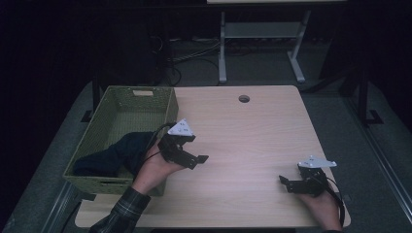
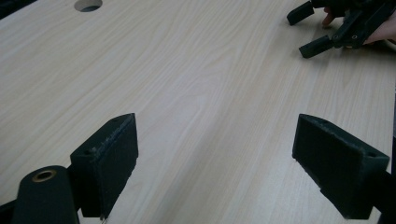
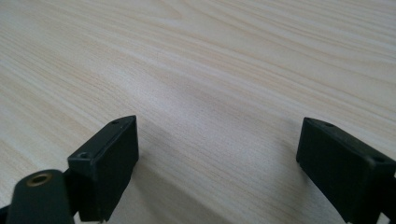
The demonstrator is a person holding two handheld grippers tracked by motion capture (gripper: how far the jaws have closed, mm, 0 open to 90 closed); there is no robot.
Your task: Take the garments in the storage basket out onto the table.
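Pale wood-grain table (image 1: 243,141) lies bare under both my tongs. Left gripper (image 1: 197,156) and right gripper (image 1: 285,181) both gape, pads apart, holding nothing. Dark soft cloth (image 1: 116,154) slumps in the woven green basket (image 1: 111,102), just left of my left gripper.

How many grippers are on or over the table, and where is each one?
2. The left gripper is beside the green basket, near the dark cloth inside it. The right gripper is at the table's near right corner. Both are open and hold nothing.

Left gripper (image 1: 190,156) beside green basket (image 1: 109,104), dark cloth (image 1: 114,154) inside
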